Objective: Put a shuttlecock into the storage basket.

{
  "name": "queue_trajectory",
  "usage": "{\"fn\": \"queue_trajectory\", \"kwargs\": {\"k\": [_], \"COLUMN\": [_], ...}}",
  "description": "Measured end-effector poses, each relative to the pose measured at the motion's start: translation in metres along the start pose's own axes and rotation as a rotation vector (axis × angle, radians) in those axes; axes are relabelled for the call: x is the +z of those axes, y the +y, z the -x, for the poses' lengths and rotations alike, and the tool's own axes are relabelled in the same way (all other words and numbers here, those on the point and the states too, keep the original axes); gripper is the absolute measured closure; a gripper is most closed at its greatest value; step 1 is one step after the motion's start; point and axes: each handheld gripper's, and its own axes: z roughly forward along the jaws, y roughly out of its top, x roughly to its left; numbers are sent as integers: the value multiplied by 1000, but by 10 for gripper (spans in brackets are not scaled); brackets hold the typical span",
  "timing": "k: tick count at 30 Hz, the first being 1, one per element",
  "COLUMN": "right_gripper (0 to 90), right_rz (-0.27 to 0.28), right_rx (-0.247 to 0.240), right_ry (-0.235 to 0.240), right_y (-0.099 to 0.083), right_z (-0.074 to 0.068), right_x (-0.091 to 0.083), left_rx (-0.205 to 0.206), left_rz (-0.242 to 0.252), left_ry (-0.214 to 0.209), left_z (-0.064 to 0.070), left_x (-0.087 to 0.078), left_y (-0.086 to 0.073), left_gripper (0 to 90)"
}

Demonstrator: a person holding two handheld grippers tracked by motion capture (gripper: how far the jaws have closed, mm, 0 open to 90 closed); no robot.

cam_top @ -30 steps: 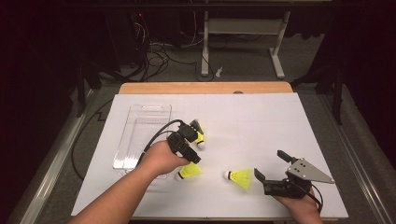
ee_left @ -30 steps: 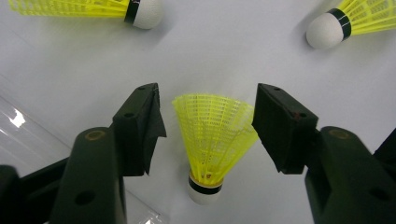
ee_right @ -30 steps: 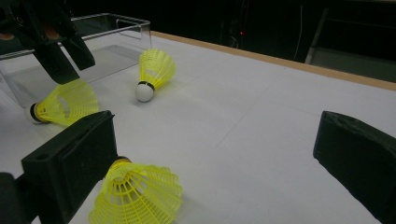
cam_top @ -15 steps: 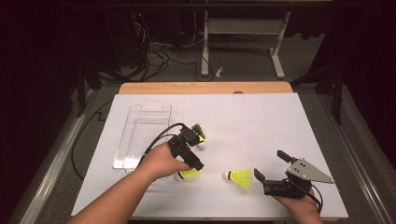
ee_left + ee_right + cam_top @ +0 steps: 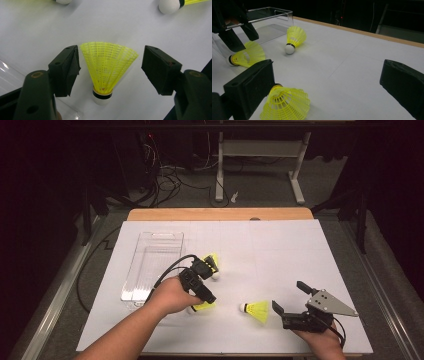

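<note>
While your left gripper [image 5: 110, 72] hangs over the near shuttlecock [image 5: 107, 68], its jaws stand spread on either side of the yellow skirt, touching nothing. That shuttlecock lies on the white table [image 5: 280, 250], at four o'clock from the clear tray [image 5: 152, 265]. Your right gripper [image 5: 291, 301], at five o'clock on the table, is spread too, beside another shuttlecock [image 5: 256, 310].

Clear plastic tray [image 5: 152, 265] sits at 9 o'clock on the white table sheet [image 5: 280, 250], three yellow mesh shuttlecocks lying on the sheet: one [image 5: 212, 266] just at the tray's 3 o'clock, one [image 5: 202, 306] at its 5 o'clock, one [image 5: 256, 310] further toward 4 o'clock.
</note>
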Motion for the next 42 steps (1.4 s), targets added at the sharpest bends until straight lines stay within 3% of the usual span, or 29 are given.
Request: {"fn": "queue_trajectory", "kwargs": {"k": [7, 17, 26, 42], "right_gripper": [0, 0, 0, 0], "right_rz": [-3, -2, -3, -4], "right_rx": [0, -1, 3, 2], "right_ry": [0, 1, 3, 7], "right_y": [0, 0, 0, 0], "right_z": [0, -1, -1, 0], "right_x": [0, 1, 1, 1], "left_rx": [1, 13, 39, 38], "left_rz": [12, -55, -71, -93], "left_ry": [-1, 14, 11, 54], "left_z": [1, 3, 9, 8], "left_x": [-2, 13, 15, 24], "left_y": [-4, -15, -16, -9], "left_gripper": [277, 257, 284, 299]}}
